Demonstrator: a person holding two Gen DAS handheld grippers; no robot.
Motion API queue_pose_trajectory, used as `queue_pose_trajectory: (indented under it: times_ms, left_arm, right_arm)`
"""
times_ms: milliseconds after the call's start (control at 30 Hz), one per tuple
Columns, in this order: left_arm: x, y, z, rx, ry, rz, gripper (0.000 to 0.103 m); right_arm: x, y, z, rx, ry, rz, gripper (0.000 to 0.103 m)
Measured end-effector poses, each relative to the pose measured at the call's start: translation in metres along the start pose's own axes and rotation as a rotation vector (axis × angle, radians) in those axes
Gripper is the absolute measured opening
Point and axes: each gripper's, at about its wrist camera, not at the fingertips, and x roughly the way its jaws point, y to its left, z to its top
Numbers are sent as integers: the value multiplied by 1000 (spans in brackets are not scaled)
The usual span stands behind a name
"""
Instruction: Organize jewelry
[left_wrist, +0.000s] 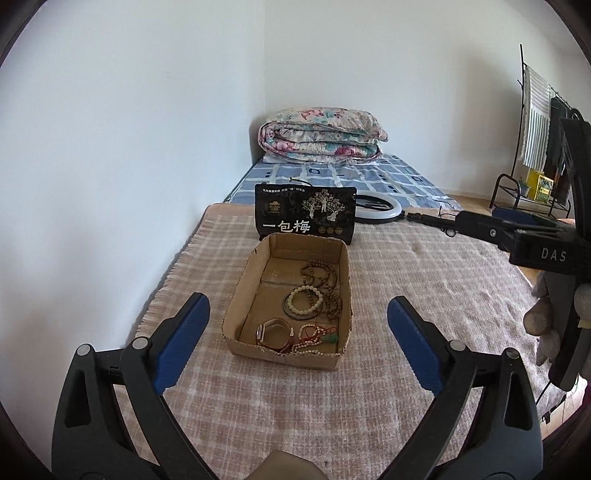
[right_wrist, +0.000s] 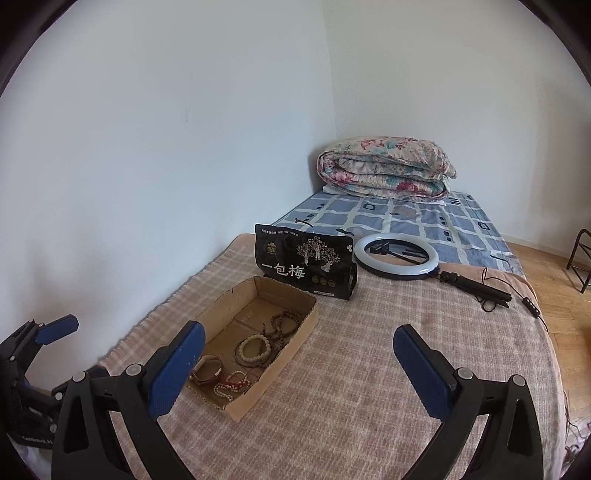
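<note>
The near wall of the cardboard box (left_wrist: 284, 356) conceals the lower ends of the pale bead strands (left_wrist: 314, 341). The ring light (left_wrist: 384, 208) is half hidden behind the black packet (left_wrist: 306, 214). The clothes rack (left_wrist: 535, 140) is cut off at the right edge.

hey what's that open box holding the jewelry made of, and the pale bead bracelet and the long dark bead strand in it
Box: plain brown cardboard, matte, with a ragged, torn front edge.
Pale bracelet: smooth cream beads with a slight sheen, maybe bone, resin or plastic; the look leaves it open.
Dark strand: dull brown round beads, probably wood or seeds.
</note>
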Motion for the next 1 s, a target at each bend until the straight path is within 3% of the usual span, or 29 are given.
queue_pose_trajectory:
  times_ms: [467,1000]
  left_arm:
    - [6,-16,1,9,9,76,102]
    - [19,-32,-2,39,58,88,103]
  right_arm:
    - [1,-30,-47,16,79,-9,103]
    - [-2,-32,-43,35,55,-16,103]
